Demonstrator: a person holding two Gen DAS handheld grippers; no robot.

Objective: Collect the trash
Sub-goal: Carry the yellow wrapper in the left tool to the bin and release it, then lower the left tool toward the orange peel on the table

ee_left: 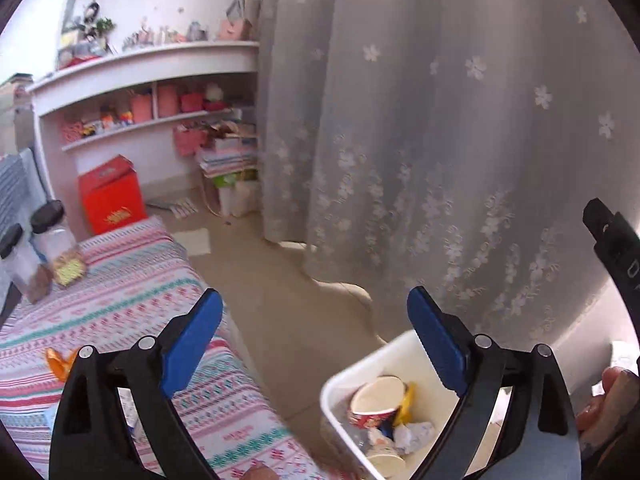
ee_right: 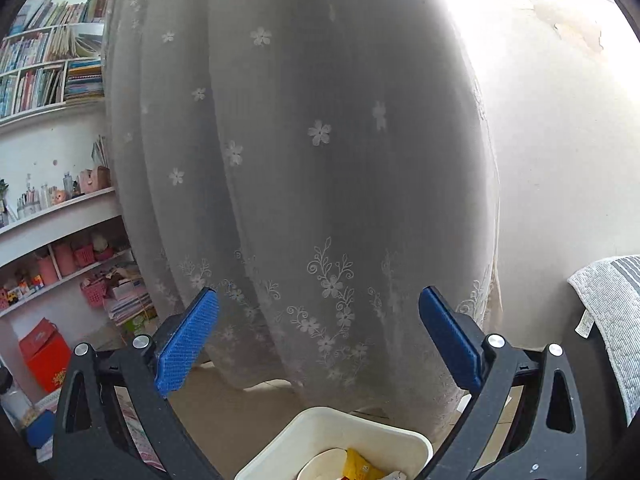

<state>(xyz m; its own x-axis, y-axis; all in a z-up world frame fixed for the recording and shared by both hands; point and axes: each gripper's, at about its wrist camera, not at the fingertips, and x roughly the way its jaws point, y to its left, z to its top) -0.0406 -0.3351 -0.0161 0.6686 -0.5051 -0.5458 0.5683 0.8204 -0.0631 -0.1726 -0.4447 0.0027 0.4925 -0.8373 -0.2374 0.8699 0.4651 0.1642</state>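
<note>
Trash is gathered in a white bin (ee_left: 340, 390), which is seen low and just inside the right-hand finger of the left gripper (ee_left: 315, 334); a crushed paper cup (ee_left: 376, 400), crumpled paper (ee_left: 412, 432) and a yellow wrapper (ee_left: 408, 398) are lying in it. In the right wrist view the same bin is found below and between the fingers of the right gripper (ee_right: 319, 334), with only its far rim and a little of the contents shown. Both pairs of fingers are spread wide apart and nothing is held between them, so both are judged free for another pickup. An orange wrapper (ee_left: 58, 362) is left on the patterned bed cover (ee_left: 132, 280), beyond the outer side of the left-hand finger of the left gripper, and it is judged to be a piece not yet collected. Two dark-capped jars (ee_left: 48, 236) are stood farther off on the same cover, up and to the left of the fingers, with a yellow packet (ee_left: 70, 268) just beside them; whether these count as trash cannot be told. The bin appears to be kept close beside the bed so that pieces can be dropped in with a short carry. A flowered curtain (ee_left: 420, 140) is hung ahead of both grippers, past the fingertips, and shelves (ee_left: 160, 60) are seen to the left.
</note>
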